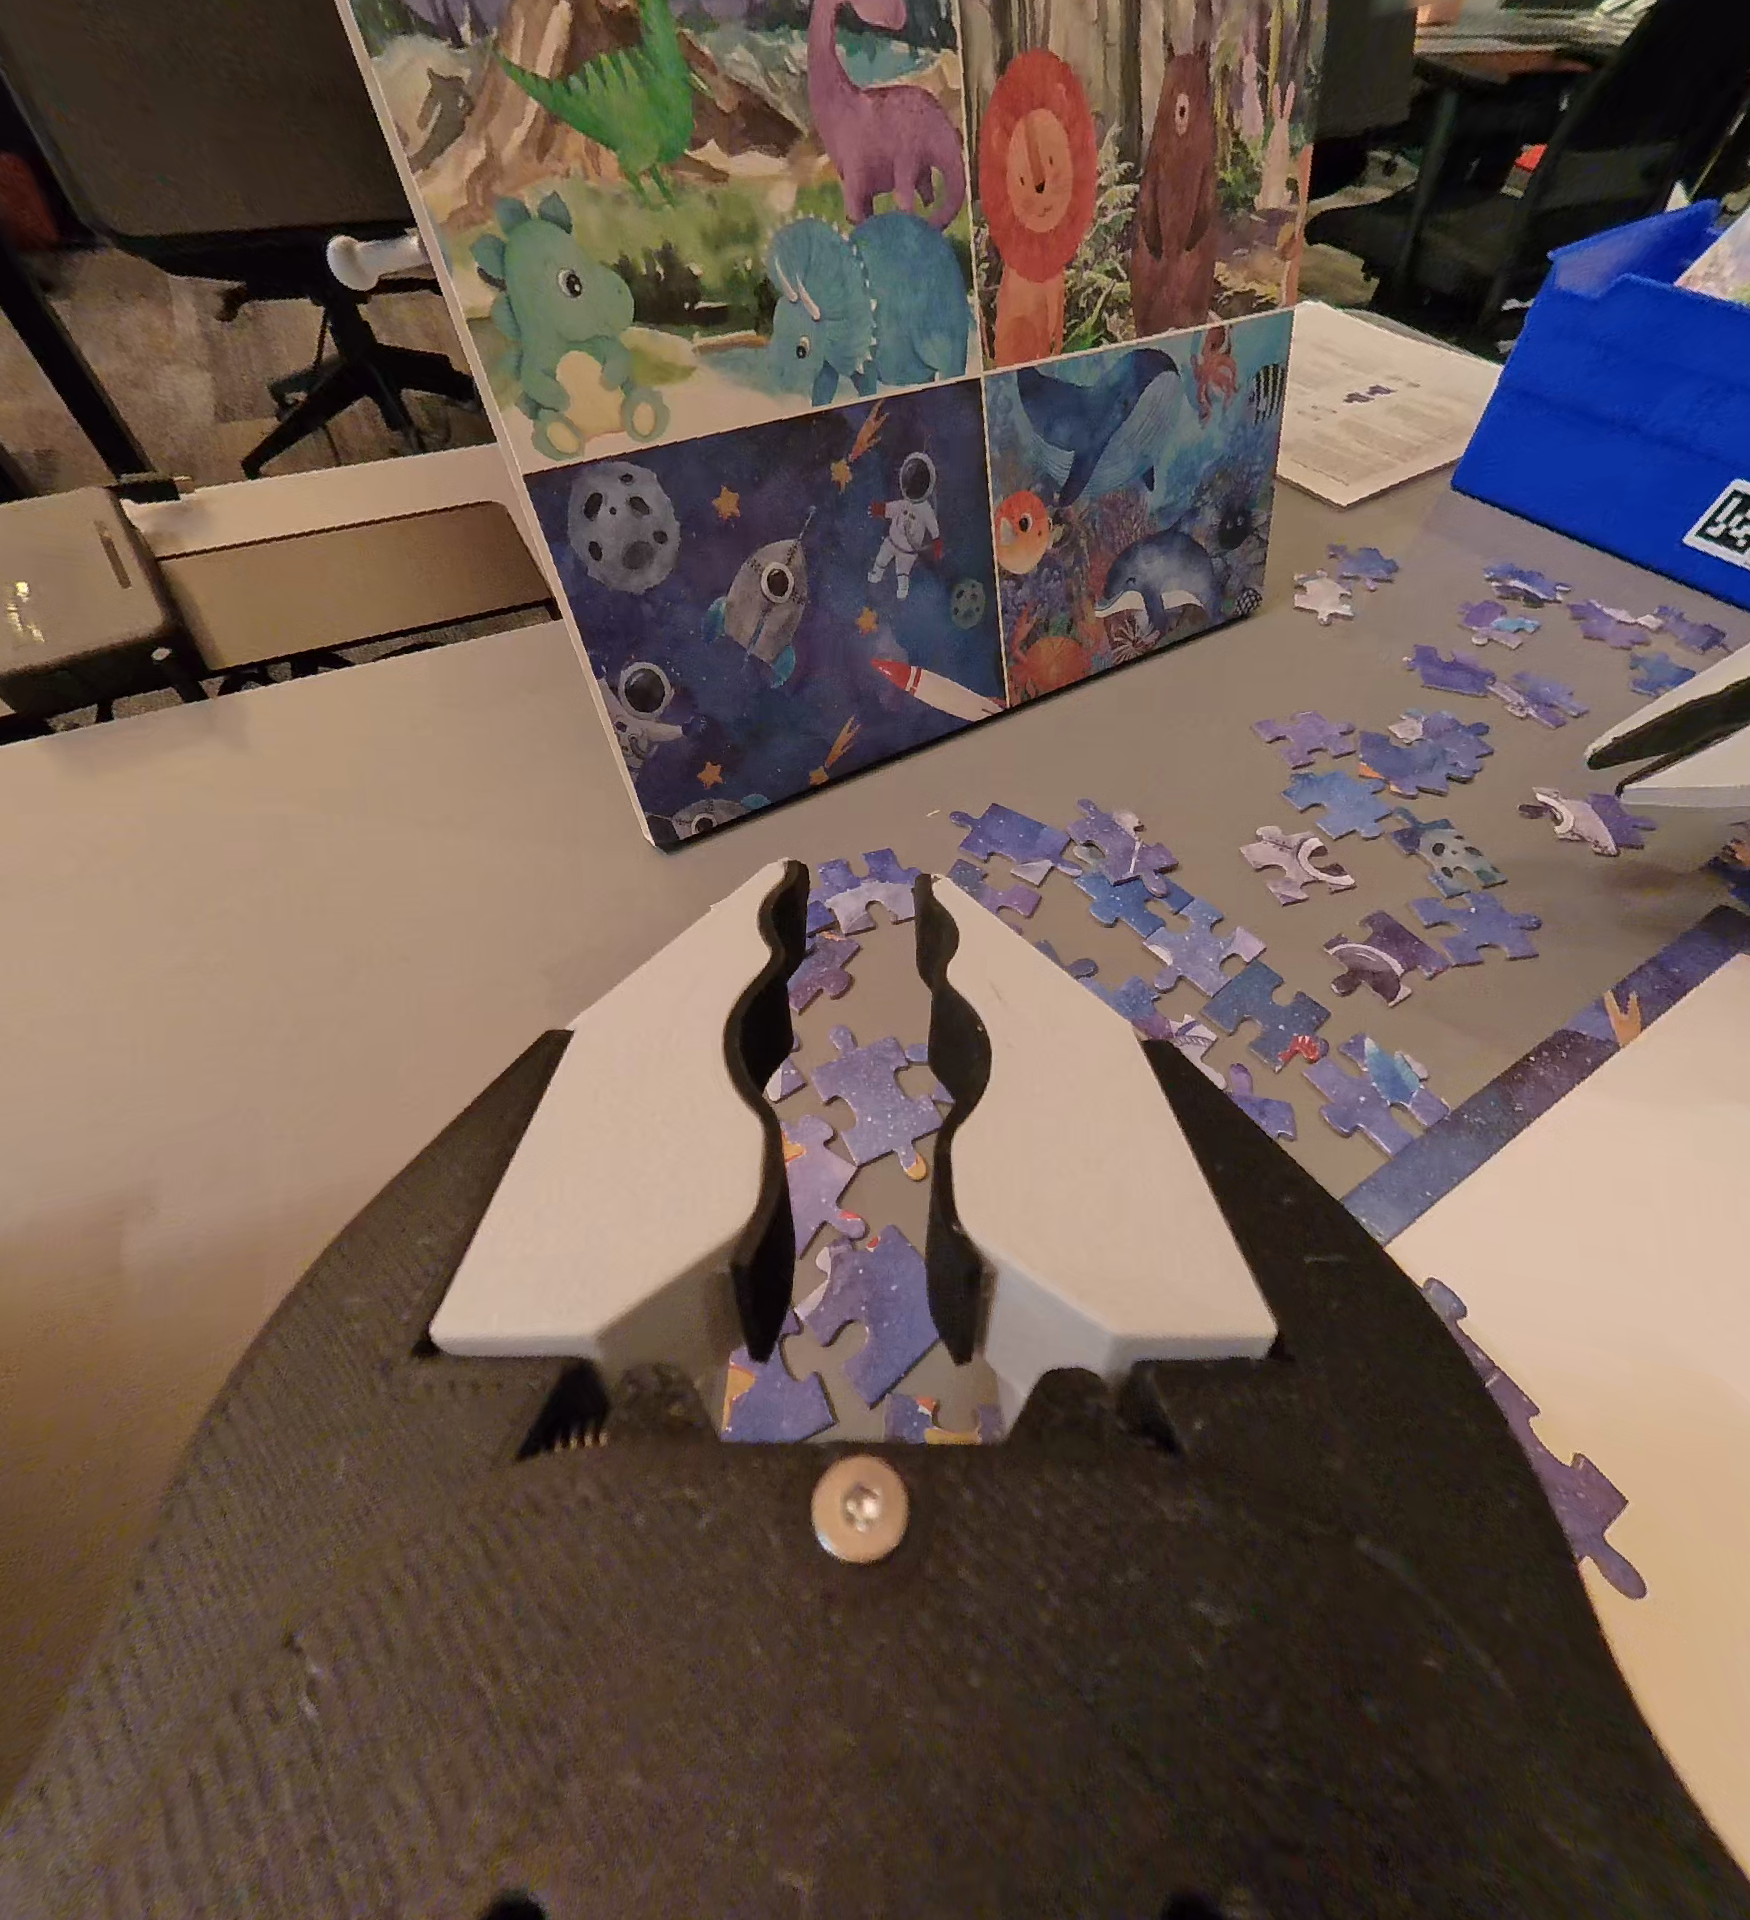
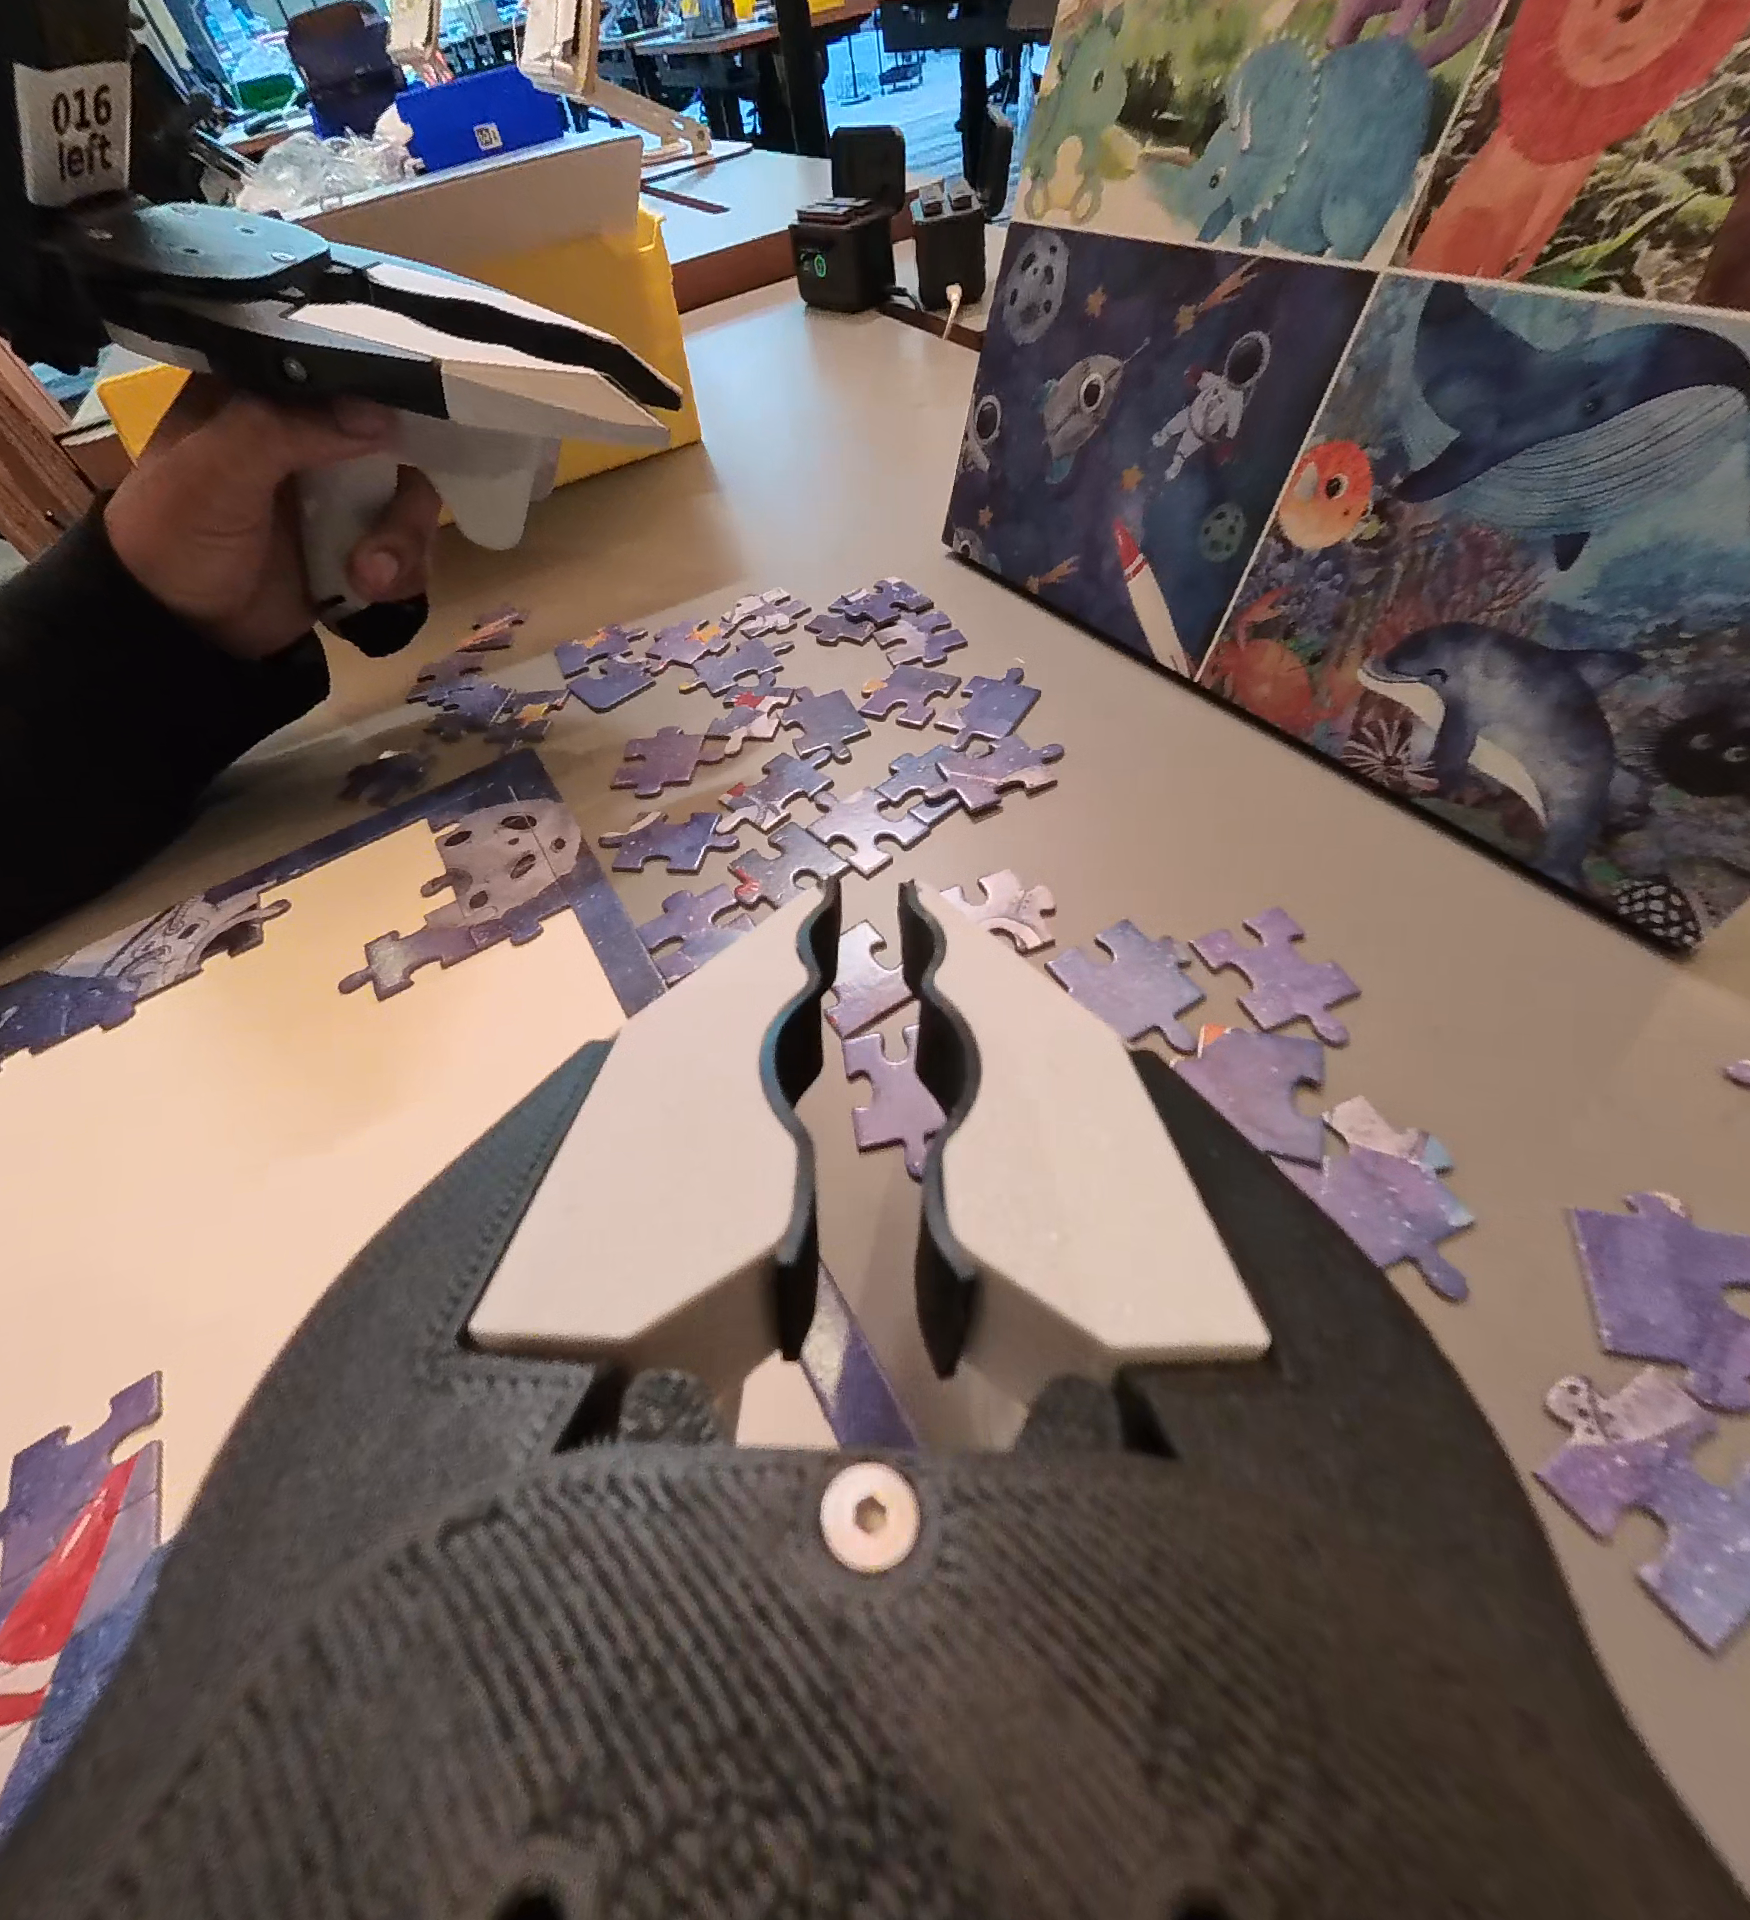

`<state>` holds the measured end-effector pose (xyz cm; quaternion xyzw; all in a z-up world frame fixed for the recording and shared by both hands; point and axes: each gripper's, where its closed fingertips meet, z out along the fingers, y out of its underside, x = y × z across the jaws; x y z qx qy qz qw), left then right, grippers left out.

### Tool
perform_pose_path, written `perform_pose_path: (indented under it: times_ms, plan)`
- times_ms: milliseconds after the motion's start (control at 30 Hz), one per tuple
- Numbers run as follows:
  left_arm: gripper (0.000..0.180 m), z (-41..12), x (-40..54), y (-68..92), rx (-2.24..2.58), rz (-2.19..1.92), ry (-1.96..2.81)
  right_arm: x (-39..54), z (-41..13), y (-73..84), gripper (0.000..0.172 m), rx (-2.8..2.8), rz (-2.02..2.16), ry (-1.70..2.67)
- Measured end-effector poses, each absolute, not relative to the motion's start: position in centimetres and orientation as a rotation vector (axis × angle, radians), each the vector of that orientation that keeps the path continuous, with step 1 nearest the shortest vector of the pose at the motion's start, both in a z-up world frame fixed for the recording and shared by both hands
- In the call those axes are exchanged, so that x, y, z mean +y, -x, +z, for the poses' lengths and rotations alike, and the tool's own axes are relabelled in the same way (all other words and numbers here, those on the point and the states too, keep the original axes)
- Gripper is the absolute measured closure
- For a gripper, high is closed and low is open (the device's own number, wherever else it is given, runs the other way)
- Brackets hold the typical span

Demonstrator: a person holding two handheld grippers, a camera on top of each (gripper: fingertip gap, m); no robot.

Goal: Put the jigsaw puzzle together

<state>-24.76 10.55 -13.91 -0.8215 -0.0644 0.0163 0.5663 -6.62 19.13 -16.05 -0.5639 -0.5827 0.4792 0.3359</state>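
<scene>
My left gripper (image 1: 866,883) is open with nothing between its pads; purple puzzle pieces (image 1: 876,1091) lie on the grey table below it. In the right wrist view a hand holds it (image 2: 668,410) in the air over the table's far left. My right gripper (image 2: 869,896) has its jaws a narrow gap apart, low over loose pieces. One purple piece (image 2: 863,971) shows through the gap and looks to lie on the table, not pressed by the pads. The right gripper's tip also shows at the right edge of the left wrist view (image 1: 1603,753).
A partly built puzzle frame on a white board (image 2: 227,1091) lies at left. A tall picture box (image 2: 1422,468) stands upright behind the loose pieces (image 2: 798,748). A blue bin (image 1: 1660,416), a paper sheet (image 1: 1370,416) and a yellow bin (image 2: 622,301) stand farther back. Spacing between my two grippers at the tips: around 20 centimeters.
</scene>
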Motion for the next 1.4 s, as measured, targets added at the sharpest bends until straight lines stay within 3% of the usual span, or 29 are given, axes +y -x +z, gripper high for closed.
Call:
perform_pose_path:
  times_ms: [1400]
  plan:
    - [0.162,-14.0,10.6,24.7,-0.145,0.037,1.937,20.9,-15.0,6.0,0.164,-1.452,1.152,1.441]
